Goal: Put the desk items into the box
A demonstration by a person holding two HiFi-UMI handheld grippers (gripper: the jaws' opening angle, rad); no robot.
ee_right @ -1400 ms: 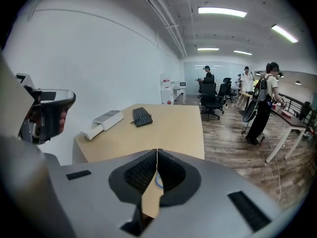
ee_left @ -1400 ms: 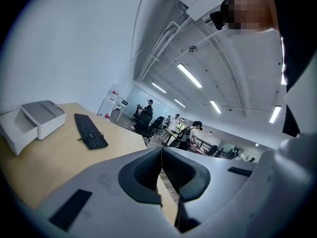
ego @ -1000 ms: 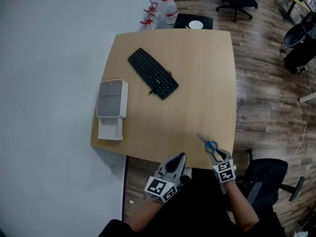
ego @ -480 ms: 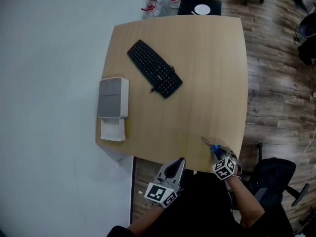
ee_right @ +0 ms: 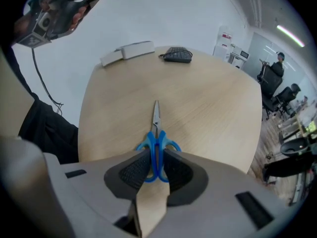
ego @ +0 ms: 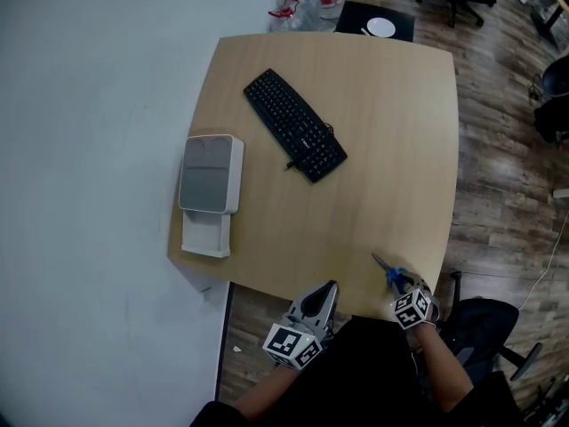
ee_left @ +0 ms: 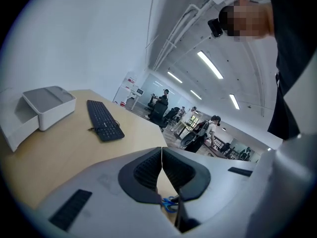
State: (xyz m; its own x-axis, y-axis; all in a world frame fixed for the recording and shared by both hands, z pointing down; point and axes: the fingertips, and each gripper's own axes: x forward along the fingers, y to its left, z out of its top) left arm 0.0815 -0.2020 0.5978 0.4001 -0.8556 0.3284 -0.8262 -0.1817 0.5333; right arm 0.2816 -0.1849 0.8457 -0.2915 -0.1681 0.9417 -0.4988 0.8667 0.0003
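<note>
Scissors (ee_right: 156,135) being clamped at handles, right gripper (ee_right: 156,171) jaws just closing. Left gripper (ee_left: 162,170) jaws together, empty. Next: scissors to be lifted, carried to box (ego: 210,174).

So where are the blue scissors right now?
In the head view, the blue-handled metal scissors lie near the bottom right edge of the wooden table, their handles between the right tongs, which have just been closing on them.

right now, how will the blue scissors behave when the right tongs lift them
The right tongs have just been closing, pads on the handles of the scissors. Likely stiff and light: thin metal blades. Held at the handle end, the tip may droop; the smooth loops could slip.
</note>
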